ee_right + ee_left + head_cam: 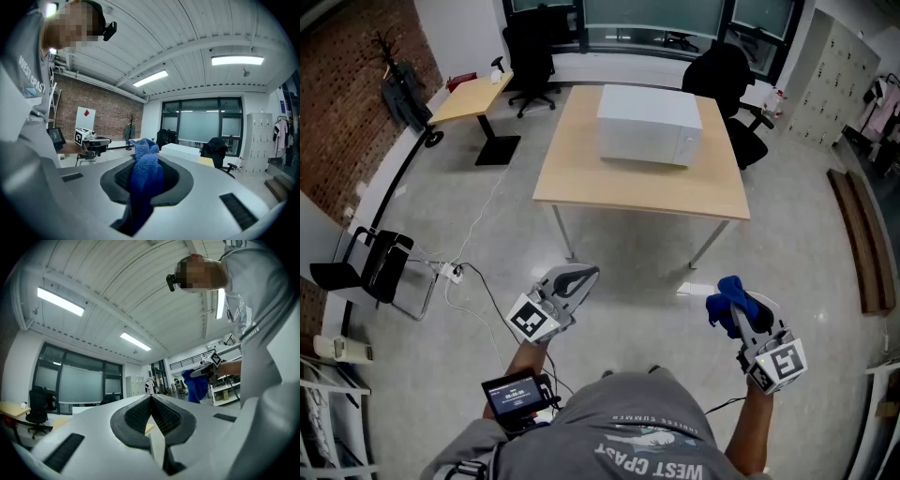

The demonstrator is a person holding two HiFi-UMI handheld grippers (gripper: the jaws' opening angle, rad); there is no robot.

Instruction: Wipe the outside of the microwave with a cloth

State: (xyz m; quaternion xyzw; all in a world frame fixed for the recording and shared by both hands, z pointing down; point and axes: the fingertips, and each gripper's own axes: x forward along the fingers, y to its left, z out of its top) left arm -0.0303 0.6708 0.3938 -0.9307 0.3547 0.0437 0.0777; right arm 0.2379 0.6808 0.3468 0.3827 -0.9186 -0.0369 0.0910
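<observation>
A white microwave [650, 125] stands on a wooden table [609, 192] well ahead of me; it also shows small in the right gripper view [183, 152]. My right gripper [733, 302] is shut on a blue cloth [730, 297], which bunches up between its jaws [145, 174]. My left gripper [581, 274] is shut with nothing between its fingers [151, 401]. Both grippers hang over the floor, short of the table's near edge. From the left gripper view the blue cloth [195, 385] hangs off the right gripper.
Black office chairs [727, 80] stand behind the table, another [530, 61] by a small side desk [469, 98]. A folded black chair [375, 267] and a power strip with cables [455, 274] lie on the floor at left. A wooden bench [860, 239] runs along the right.
</observation>
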